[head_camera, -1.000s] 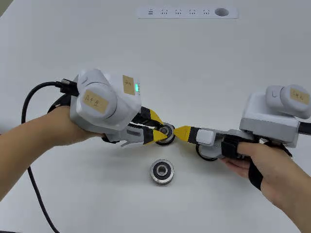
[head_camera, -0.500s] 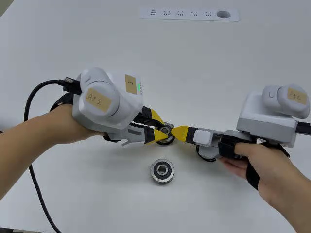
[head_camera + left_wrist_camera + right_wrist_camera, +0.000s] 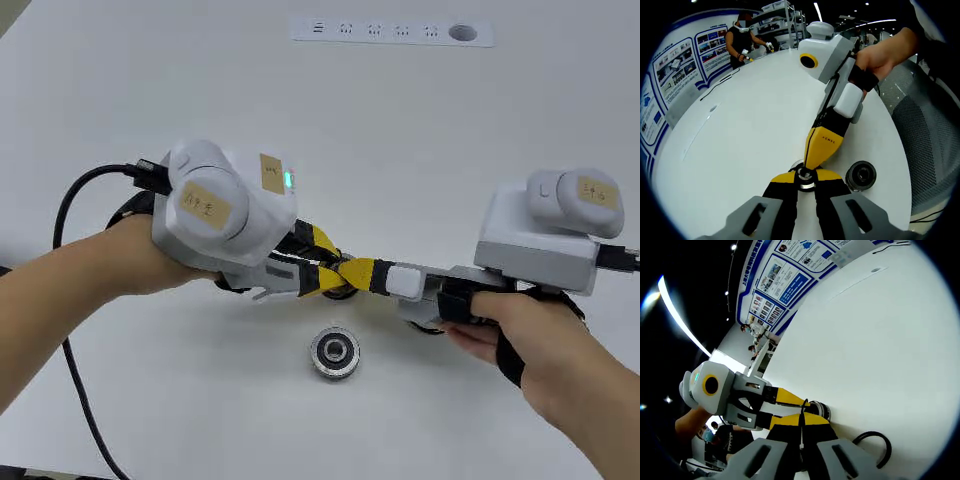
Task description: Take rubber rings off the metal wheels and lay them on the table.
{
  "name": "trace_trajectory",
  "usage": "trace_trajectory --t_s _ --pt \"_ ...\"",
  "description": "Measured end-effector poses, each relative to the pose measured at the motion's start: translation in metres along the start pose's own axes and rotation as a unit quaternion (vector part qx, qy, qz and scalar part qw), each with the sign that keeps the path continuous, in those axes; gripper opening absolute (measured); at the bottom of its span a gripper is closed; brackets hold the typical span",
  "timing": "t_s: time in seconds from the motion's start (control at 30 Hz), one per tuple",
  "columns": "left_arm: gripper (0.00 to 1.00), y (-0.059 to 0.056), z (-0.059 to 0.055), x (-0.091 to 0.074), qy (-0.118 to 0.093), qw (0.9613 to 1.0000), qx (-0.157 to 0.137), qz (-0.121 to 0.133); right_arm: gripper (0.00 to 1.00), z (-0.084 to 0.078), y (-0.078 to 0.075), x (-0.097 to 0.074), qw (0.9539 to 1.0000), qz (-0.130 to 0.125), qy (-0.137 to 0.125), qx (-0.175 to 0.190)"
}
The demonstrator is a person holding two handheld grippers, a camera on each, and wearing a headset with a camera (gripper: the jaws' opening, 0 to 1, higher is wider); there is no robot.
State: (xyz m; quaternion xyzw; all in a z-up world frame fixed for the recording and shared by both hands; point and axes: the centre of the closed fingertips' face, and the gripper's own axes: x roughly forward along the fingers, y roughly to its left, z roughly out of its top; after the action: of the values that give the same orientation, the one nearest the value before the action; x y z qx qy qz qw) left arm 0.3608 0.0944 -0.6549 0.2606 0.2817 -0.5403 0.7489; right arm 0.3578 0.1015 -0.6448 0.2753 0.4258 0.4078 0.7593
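Metal wheel (image 3: pixel 805 176) is gripped by clenched left claw (image 3: pixel 322 272) at table (image 3: pixel 420 150) centre; right claw (image 3: pixel 801 424), brought in from 3 o'clock, is pinched shut on its rubber ring (image 3: pixel 804 405); second wheel (image 3: pixel 335 352) is seen at 6 o'clock; loose ring (image 3: pixel 874 439) is laid under right claw.

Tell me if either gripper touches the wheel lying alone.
No: the lone wheel lies apart from the left gripper and the right gripper, which meet beyond it.
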Motion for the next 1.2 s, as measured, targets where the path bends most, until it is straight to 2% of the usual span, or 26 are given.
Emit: trace_trajectory --t_s 0.53,0.77,1.03,1.2 --pt "0.12 0.0 0.0 -0.001 0.006 0.9999 0.009 0.004 0.01 0.004 0.001 -0.004 0.9996 -0.007 -0.018 0.023" --pt "0.13 0.0 0.0 -0.001 0.008 1.0 0.003 0.005 0.02 0.004 -0.001 -0.007 0.9992 -0.01 -0.019 0.033" --pt "0.14 0.0 0.0 -0.003 0.011 0.9997 0.017 0.011 0.02 0.003 0.0 -0.007 0.9988 -0.011 -0.02 0.043" --pt "0.15 0.0 0.003 -0.01 0.001 0.9999 0.009 0.014 0.02 0.003 0.003 -0.007 0.9986 -0.008 -0.02 0.047"
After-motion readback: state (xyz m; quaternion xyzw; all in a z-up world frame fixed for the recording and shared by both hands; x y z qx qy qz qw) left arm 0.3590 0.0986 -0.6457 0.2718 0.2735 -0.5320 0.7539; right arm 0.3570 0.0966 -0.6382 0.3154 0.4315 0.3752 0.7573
